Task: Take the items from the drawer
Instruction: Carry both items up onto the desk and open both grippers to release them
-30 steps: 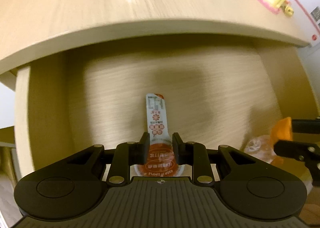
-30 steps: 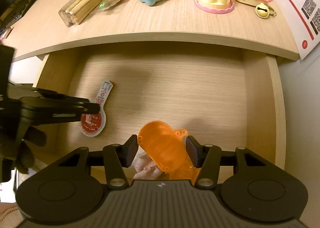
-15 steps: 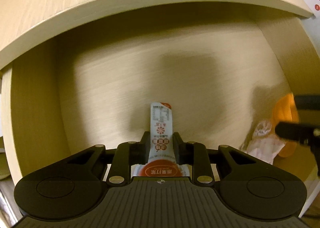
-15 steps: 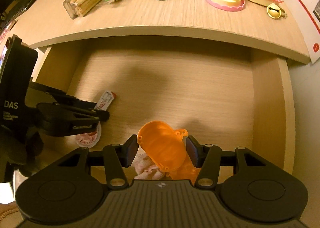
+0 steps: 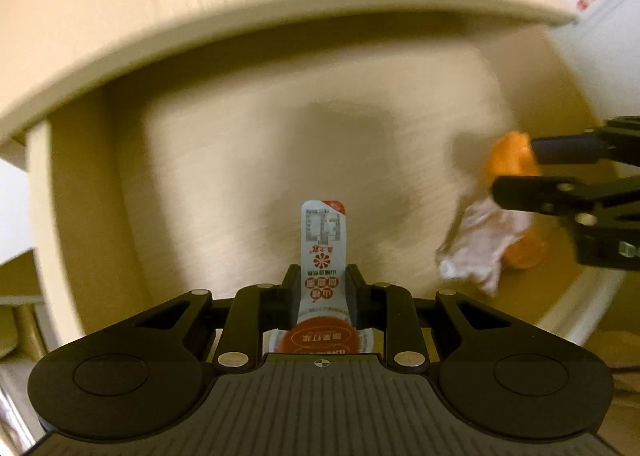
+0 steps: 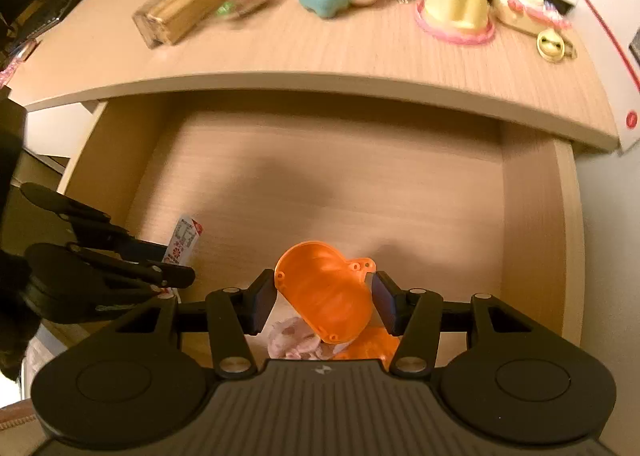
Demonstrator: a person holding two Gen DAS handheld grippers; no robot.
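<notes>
Inside the open wooden drawer (image 6: pixel 532 240), the left tongs (image 5: pixel 323 290) are closing on a red-and-white sachet (image 5: pixel 322 248), and the right tongs (image 6: pixel 325 296) pinch an orange plastic shell (image 6: pixel 326 296) above crumpled wrapping. Best lifted straight up — clear of the bench (image 6: pixel 360 52) edge. The sachet's small print is Chinese — unreadable here.

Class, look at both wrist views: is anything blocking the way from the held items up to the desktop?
Nothing visible blocks either. The left gripper, jaws closing, holds the white-and-red snack sachet; the right gripper clamps the orange plastic shell. Only the light wooden desktop's overhanging edge must be cleared.
</notes>
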